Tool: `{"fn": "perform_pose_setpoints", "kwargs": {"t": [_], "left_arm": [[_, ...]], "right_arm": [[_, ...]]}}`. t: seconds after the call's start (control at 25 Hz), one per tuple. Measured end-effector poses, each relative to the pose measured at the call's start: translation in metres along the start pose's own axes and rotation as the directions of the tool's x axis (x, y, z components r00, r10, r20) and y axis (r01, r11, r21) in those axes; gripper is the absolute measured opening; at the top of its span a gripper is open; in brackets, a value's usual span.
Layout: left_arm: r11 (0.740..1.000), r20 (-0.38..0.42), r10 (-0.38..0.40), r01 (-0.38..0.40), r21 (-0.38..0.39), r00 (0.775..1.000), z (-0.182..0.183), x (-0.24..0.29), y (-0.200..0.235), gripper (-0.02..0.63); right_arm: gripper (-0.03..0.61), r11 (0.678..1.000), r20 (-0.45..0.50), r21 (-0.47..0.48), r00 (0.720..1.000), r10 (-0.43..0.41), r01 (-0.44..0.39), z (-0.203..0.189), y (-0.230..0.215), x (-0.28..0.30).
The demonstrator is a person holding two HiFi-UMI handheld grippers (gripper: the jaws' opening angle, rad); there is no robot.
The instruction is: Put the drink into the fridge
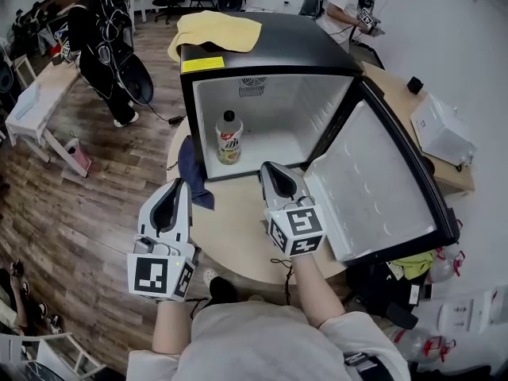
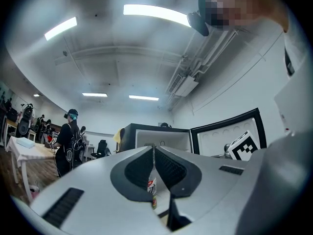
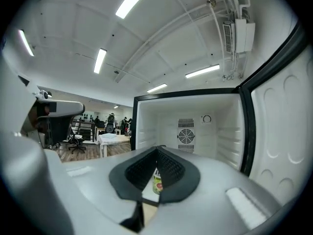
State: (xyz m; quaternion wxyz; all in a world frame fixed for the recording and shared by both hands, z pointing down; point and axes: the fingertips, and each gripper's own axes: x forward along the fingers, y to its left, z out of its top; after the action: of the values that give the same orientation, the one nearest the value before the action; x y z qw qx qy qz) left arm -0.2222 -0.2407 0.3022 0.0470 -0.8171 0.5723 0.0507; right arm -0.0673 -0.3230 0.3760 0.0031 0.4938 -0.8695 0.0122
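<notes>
The drink bottle (image 1: 228, 137), white-capped with a green and white label, stands upright on the floor of the small black fridge (image 1: 270, 50), at its left. The fridge door (image 1: 379, 182) hangs wide open to the right. My right gripper (image 1: 268, 168) is shut and empty, its tips just outside the fridge opening, right of the bottle. My left gripper (image 1: 176, 187) is also shut with nothing in it, lower left of the fridge over the round table (image 1: 238, 228). Through each gripper's closed jaws a sliver of the bottle (image 2: 152, 192) (image 3: 157, 182) shows beyond.
A yellow cloth (image 1: 213, 32) lies on the fridge top and a dark blue cloth (image 1: 190, 173) on the table by the fridge's left corner. A person in black (image 1: 99, 42) stands at the back left, another (image 1: 341, 2) at the back right. A wooden desk (image 1: 429, 133) is behind the door.
</notes>
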Motion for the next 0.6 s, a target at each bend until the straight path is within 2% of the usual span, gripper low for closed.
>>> {"fn": "perform_pose_setpoints", "kwargs": {"t": [0.6], "left_arm": [[1.0, 0.019, -0.009, 0.009, 0.009, 1.0, 0.01, -0.022, -0.059, 0.02]], "right_arm": [[0.011, 1.0, 0.076, 0.002, 0.997, -0.018, 0.018, 0.036, -0.019, -0.094]]}}
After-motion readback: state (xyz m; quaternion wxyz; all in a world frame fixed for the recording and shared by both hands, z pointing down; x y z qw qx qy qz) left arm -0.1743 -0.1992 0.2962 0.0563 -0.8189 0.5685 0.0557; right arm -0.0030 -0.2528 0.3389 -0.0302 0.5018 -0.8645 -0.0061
